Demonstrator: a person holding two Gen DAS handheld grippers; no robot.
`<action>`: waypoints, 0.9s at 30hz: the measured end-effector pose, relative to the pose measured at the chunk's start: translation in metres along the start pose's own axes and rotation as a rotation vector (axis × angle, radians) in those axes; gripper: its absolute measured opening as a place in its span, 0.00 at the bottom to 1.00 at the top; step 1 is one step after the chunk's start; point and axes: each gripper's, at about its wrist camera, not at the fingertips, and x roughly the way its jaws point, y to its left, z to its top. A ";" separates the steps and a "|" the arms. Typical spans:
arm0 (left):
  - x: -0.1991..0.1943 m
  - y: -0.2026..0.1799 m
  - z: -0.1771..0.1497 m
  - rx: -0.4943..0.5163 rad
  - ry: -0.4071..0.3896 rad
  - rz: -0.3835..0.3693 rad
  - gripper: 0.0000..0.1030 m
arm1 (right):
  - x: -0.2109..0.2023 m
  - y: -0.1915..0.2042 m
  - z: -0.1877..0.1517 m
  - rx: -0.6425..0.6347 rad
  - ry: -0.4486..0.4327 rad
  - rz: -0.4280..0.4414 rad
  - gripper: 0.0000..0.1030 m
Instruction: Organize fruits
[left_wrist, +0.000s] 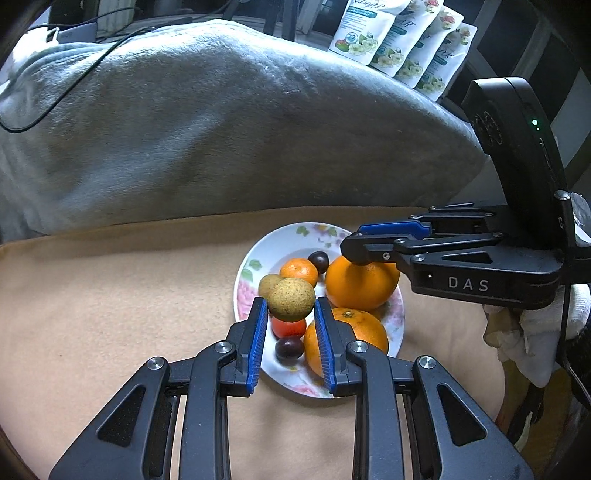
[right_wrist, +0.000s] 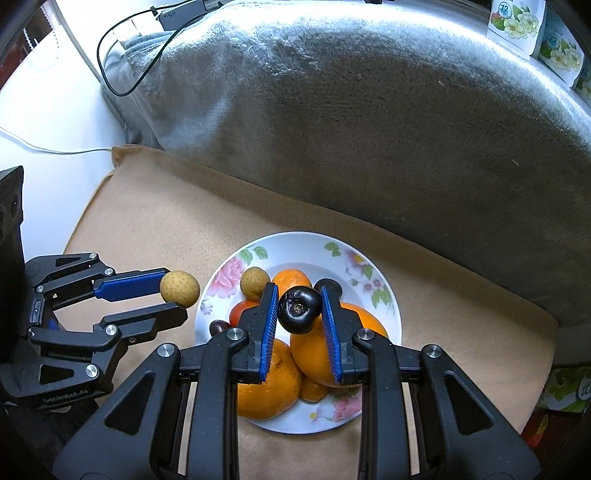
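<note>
Two fruits lifted, plate still loaded.
Left gripper (left_wrist: 289, 308) pinches a speckled tan fruit (left_wrist: 291, 299); right gripper (right_wrist: 300, 309) pinches a dark plum (right_wrist: 299, 310), both above the floral plate (right_wrist: 384, 317). Oranges (right_wrist: 266, 384), tomato and small fruits remain on it, unsorted.

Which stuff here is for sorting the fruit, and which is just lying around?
For the job: flowered plate, oranges, tan fruit in the left hand-held gripper, dark fruit in the right hand-held gripper.

Lying about: grey blanket, packets, black cable.
</note>
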 end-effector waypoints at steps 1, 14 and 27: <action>0.001 -0.001 0.000 0.001 0.001 -0.001 0.24 | 0.001 -0.001 0.000 0.001 0.001 0.001 0.24; 0.011 -0.006 0.004 0.011 0.026 -0.018 0.24 | -0.002 -0.006 0.000 0.020 -0.007 0.007 0.31; -0.001 -0.008 0.000 0.009 0.020 -0.014 0.28 | -0.027 -0.008 -0.014 0.083 -0.068 -0.002 0.54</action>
